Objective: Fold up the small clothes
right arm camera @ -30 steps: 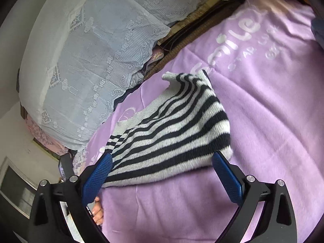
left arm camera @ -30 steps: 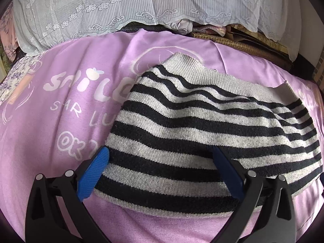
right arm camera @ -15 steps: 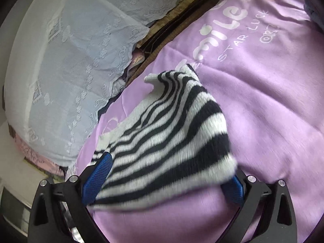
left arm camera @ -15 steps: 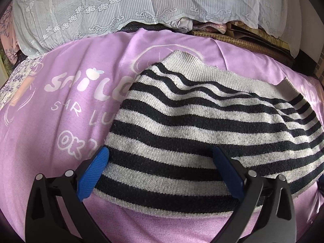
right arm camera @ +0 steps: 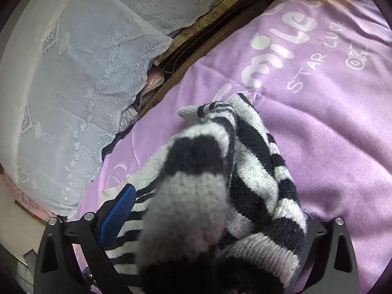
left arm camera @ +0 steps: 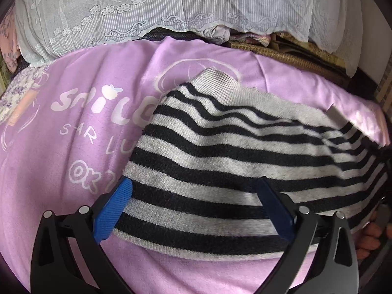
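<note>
A small black-and-grey striped knit sweater [left arm camera: 232, 161] lies on a purple blanket [left arm camera: 73, 134] with white lettering. My left gripper [left arm camera: 196, 210] is open, its blue pads spread over the sweater's near hem, with nothing between them. In the right wrist view the sweater [right arm camera: 208, 196] is bunched and lifted close to the camera, filling the space between the jaws of my right gripper [right arm camera: 208, 210]. The left blue pad [right arm camera: 117, 215] shows; the right pad is hidden by the knit. The jaws stand wide apart.
White lace fabric [left arm camera: 171, 12] covers a pile behind the blanket, also seen in the right wrist view [right arm camera: 73, 73]. Woven mats [left arm camera: 294, 54] lie at the blanket's far edge. A hand [left arm camera: 367, 237] shows at the sweater's right end.
My right gripper has moved into the sweater's edge, and the knit has risen and bunched up against its camera. The left gripper has stayed over the near hem.
</note>
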